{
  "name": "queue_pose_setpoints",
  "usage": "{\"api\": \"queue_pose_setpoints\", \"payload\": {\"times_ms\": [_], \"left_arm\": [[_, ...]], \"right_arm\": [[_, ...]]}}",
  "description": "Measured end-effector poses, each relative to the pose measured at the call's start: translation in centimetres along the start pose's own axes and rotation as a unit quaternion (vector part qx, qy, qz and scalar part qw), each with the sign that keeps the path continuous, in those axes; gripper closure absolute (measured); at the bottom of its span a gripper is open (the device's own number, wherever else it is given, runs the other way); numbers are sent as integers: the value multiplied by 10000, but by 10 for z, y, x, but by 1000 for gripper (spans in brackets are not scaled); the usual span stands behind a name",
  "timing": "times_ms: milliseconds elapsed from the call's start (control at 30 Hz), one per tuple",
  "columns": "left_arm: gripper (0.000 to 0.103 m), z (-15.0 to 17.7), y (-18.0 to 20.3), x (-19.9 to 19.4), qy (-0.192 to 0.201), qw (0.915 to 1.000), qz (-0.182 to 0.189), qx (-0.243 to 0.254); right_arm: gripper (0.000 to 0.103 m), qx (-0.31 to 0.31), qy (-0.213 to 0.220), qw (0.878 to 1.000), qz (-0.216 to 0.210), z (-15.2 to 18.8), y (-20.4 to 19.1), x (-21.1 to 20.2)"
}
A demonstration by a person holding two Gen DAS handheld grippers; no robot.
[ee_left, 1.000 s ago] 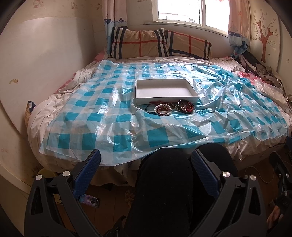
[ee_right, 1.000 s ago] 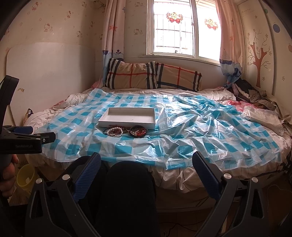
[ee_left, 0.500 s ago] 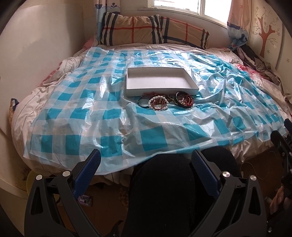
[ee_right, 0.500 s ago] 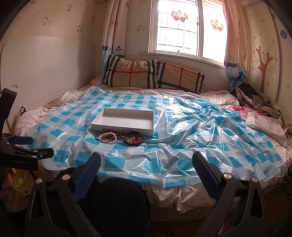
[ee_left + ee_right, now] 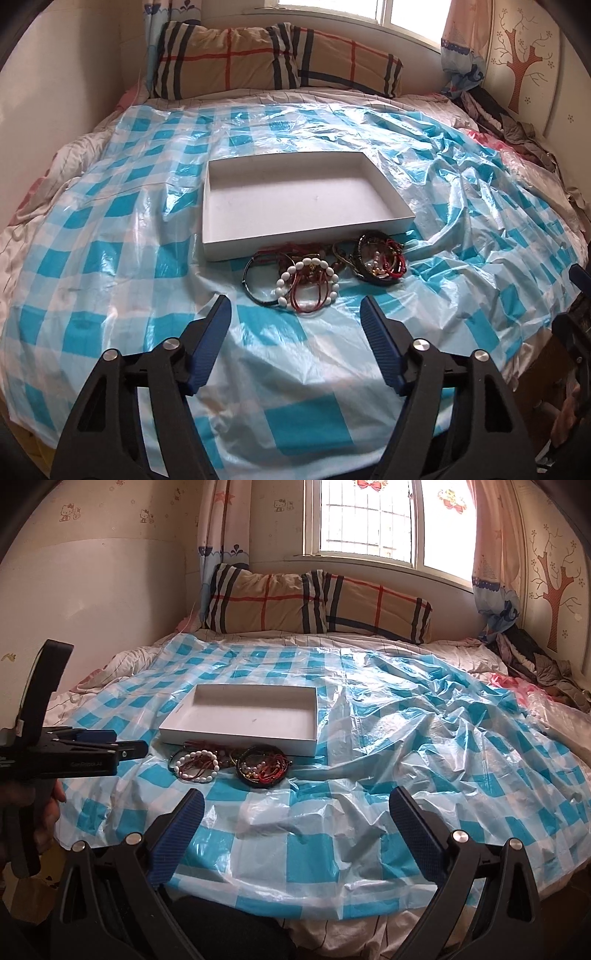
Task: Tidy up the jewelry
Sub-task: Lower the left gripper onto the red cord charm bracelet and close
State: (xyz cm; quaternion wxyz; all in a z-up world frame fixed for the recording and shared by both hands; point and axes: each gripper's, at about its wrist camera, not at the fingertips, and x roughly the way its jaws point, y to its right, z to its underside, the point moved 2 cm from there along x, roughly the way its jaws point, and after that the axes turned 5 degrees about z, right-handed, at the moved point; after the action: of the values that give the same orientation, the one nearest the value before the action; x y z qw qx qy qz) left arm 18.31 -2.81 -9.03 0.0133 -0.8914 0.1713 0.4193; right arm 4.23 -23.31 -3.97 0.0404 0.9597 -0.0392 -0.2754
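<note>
Left wrist view showed the left gripper (image 5: 295,306) spread empty before the white bead bracelet (image 5: 307,282), white tray (image 5: 303,240) just beyond. Right wrist view alone showed windowpanes (image 5: 364,517); right gripper (image 5: 295,805) likewise spread, empty.

A glossy, crinkled plastic sheet (image 5: 461,177) in blue and white checks covers the cloth bed (image 5: 369,638). The white box (image 5: 391,201) looks like matt card. Smooth white beads (image 5: 306,264) shine beside it; the left tongs (image 5: 295,308) carry ribbed blue pads (image 5: 380,343).
</note>
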Motion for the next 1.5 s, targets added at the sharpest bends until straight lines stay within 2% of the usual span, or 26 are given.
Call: {"api": "queue_pose_setpoints", "payload": {"times_ms": [33,100,333,400,433,467,767,1033,1200,1333,1400,1433,1500], "left_arm": [[47,-5,-2,13,-84,9999,109,4],[62,-12,-5,36,-229,9995,199,39],[75,-14,-16,99,-672,9975,201,64],[90,-11,-20,110,-833,9963,215,-10],[92,-10,-22,111,-823,9962,268,-38],[101,-9,-23,110,-802,9963,316,-59],[102,-4,-23,60,-481,9957,685,-390],[102,12,-43,41,-496,9952,595,-597],[101,20,-53,36,-490,9950,548,-675],[101,23,-62,27,-433,9952,464,-746],[101,24,-67,23,-409,9952,428,-774],[101,25,-69,21,-403,9952,414,-785],[101,26,-72,18,-401,9952,401,-796]], "right_arm": [[7,14,-66,10000,-32,-1,0,8],[7,43,-143,9998,-89,-2,-1,22],[7,101,-616,9977,-275,10,-8,59],[7,90,-650,9974,-281,11,-9,64],[7,94,-674,9973,-288,12,-10,66],[7,98,-697,9971,-294,13,-10,68],[7,-1,-789,9958,-455,16,-18,71],[7,-250,-1002,9915,-788,14,-36,88],[7,-345,-1175,9827,-1387,6,-57,115],[8,-268,-1552,9634,-2171,-5,-77,153],[21,-360,-1741,9561,-2330,-6,-91,170],[33,-421,-1831,9533,-2363,-6,-98,178],[42,-502,-2022,9474,-2428,-3,-111,194]]}}
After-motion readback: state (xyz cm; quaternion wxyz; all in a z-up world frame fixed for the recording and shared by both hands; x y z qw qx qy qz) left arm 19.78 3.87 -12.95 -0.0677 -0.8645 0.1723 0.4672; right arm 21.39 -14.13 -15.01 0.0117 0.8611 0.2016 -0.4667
